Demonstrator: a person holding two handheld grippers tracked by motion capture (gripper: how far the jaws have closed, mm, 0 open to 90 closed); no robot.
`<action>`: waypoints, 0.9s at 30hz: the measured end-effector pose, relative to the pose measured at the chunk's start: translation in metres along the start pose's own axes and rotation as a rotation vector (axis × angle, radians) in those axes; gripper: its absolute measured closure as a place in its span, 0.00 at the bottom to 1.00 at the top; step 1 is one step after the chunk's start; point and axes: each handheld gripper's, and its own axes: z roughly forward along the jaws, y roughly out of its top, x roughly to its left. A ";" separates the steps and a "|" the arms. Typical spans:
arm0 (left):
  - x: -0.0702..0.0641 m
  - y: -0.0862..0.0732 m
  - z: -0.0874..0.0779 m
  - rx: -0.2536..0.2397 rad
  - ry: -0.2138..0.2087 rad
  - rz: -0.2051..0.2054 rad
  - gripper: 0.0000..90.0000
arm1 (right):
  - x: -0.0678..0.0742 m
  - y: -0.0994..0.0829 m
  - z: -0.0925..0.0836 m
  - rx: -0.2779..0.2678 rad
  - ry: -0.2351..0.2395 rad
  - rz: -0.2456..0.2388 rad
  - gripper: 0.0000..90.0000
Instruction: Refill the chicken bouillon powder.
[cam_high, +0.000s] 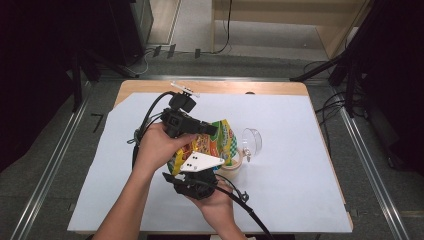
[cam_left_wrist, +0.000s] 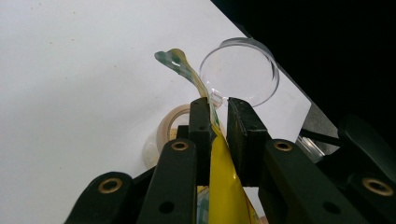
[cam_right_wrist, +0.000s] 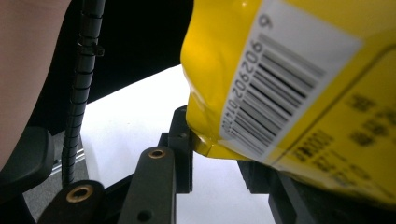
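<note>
- Yellow foil is the heart of the scene: a snack bag (cam_high: 212, 145) with a green-checked, printed front hangs above the middle of the white-covered table (cam_high: 295, 175), held between the two grippers, tipped over a small round container (cam_high: 234, 167) that stands on the sheet.
- At the left, the left gripper (cam_high: 212, 129) pinches the bag's flattened upper edge; in the left gripper view the jaws stand close together with the thin foil (cam_left_wrist: 219, 163) pressed against one pad (cam_left_wrist: 201, 126). The hold looks narrow, so a tug or a shake could let the slick film slide out and the bag swing down.
- Below that edge, the container's rim (cam_left_wrist: 163, 128) is small against the bag's width. A tilt too steep or a mouth off-centre would likely scatter the contents over the paper; a few crumbs seem to lie there already.
- Further right in the high view, the right gripper (cam_high: 200, 175) clamps the bag's lower corner; the right gripper view shows the barcode side (cam_right_wrist: 280, 88) with the folded seam caught between its jaws. If this corner is raised too fast, the filling could rush out in one lump.
- At the far right, a clear plastic lid (cam_high: 252, 140) stands tilted just beside the container. A swinging bag or a drifting jaw might knock it flat or push it away.
</note>
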 end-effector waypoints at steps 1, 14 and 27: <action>0.000 0.000 0.000 -0.001 0.002 -0.001 0.89 | 0.000 0.000 0.000 -0.001 0.000 0.000 0.79; 0.000 0.000 0.000 0.002 0.001 -0.001 0.89 | 0.000 0.000 0.000 0.001 0.000 -0.001 0.79; -0.001 0.000 0.000 0.000 0.003 -0.001 0.89 | 0.000 0.000 0.000 0.000 -0.001 0.000 0.79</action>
